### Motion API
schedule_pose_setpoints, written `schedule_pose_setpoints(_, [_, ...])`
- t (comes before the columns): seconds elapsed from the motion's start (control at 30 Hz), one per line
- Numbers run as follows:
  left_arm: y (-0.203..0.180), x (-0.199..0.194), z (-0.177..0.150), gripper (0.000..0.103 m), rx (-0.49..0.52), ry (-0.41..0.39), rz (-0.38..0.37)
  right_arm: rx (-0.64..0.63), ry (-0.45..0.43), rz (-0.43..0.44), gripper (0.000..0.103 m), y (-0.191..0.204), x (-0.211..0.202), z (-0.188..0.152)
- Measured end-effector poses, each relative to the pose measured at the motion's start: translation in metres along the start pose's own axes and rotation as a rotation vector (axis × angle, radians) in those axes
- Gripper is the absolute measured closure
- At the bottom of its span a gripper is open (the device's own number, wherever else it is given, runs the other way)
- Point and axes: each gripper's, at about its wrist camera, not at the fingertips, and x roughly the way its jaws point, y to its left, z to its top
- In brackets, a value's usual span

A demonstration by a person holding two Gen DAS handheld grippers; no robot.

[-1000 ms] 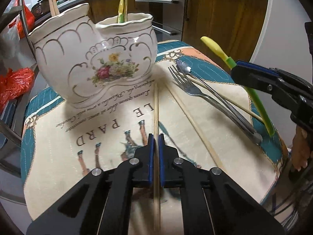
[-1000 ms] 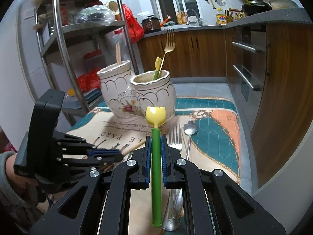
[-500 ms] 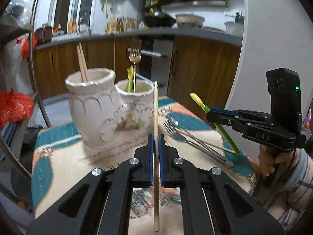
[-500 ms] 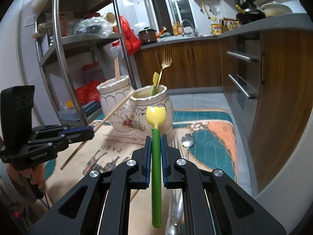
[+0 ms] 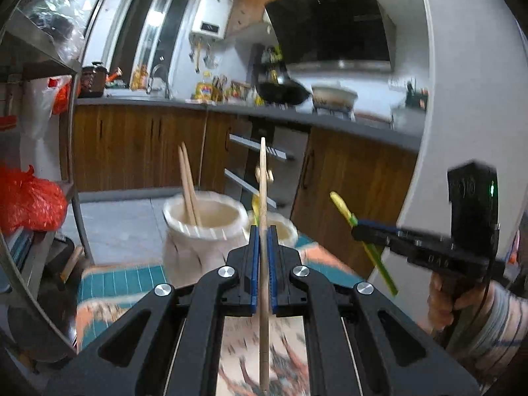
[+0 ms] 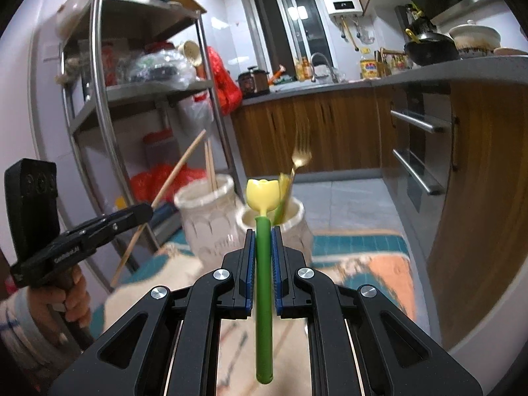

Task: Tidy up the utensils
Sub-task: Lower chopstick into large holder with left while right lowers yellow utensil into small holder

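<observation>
Already the two-pot ceramic holder (image 6: 211, 211) on the patterned cloth (image 6: 373, 264) is partly filled: two chopsticks (image 5: 188, 184) stand in its left pot, a gold fork (image 6: 298, 161) and a yellow-green utensil in the right. Both grippers carry one piece more, lifted near the holder. The right gripper (image 6: 263, 257) is clenched on a green tulip-topped utensil (image 6: 263, 264), and the left gripper (image 5: 263, 260) pinches a single chopstick (image 5: 263, 198); both, I judge, await dropping in.

Wood-fronted cabinets (image 6: 323, 132) run under a grey counter (image 6: 429, 77) at twelve o'clock, beneath a bright window (image 6: 290, 23). A steel shelf rack (image 6: 109, 99) stands at ten o'clock. The floor (image 6: 346, 198) is pale grey tile.
</observation>
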Motion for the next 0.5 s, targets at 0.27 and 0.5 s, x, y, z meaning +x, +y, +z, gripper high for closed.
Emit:
schedule_pose_setpoints(0.27, [0.041,0.022,0.046,0.098,-0.152,-0.126,-0.034,0.053,-0.118,0.025,0.093,-0.003,0.030,0.043])
schedule_pose_setpoints(0.5, [0.046,0.061,0.058,0.098,-0.162,-0.166,0.022,0.139,-0.166,0.058,0.093,-0.021,0.069,0.065])
